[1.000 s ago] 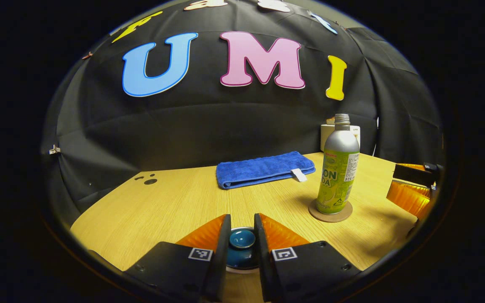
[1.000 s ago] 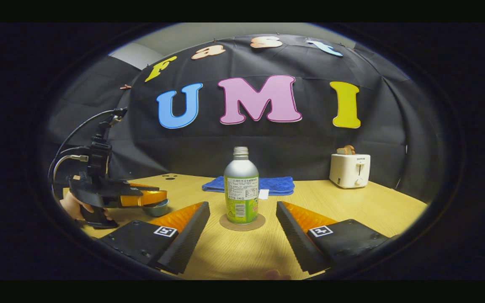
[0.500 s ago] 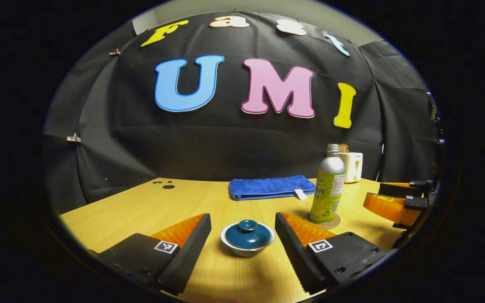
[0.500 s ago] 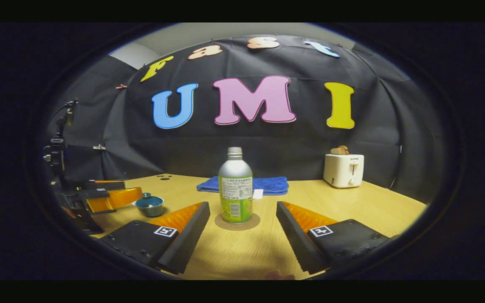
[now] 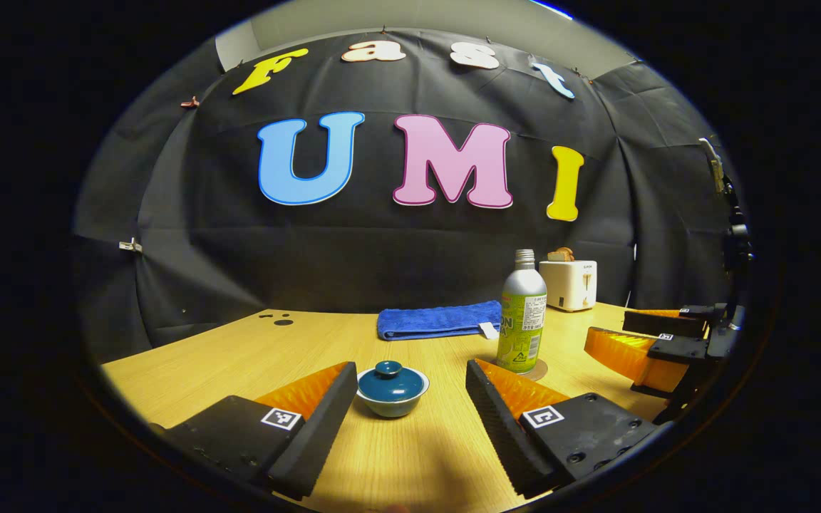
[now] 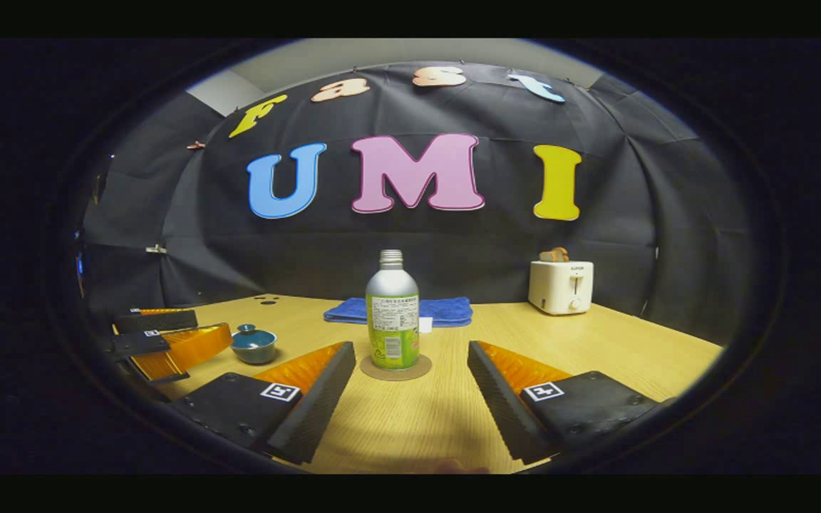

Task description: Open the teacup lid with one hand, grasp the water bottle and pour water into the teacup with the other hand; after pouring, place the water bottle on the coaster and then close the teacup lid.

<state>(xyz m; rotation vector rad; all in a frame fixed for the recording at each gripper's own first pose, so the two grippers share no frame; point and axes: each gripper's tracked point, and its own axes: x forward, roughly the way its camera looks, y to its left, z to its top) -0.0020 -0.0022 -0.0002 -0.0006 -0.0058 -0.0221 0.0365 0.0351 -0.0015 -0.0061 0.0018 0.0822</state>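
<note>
A small pale teacup (image 5: 392,405) wearing its dark blue lid (image 5: 390,382) stands on the wooden table just ahead of my left gripper (image 5: 409,372), which is open and holds nothing. The cup also sits at the left of the right gripper view as the teacup (image 6: 254,345), beside the left gripper (image 6: 168,340). A silver and green water bottle (image 6: 392,313) stands upright on a round brown coaster (image 6: 396,368), straight ahead of my open, empty right gripper (image 6: 410,350). The same bottle (image 5: 522,313) is right of the cup, with the right gripper (image 5: 656,342) farther right.
A folded blue towel (image 5: 439,319) lies at the back of the table (image 5: 254,356), behind the bottle. A white toaster (image 6: 560,286) stands at the back right. Bare wood lies between the cup and the coaster.
My left gripper was shut around the lid's knob; it has opened and drawn back, leaving the lid on the cup. The right gripper has backed slightly away from the bottle.
</note>
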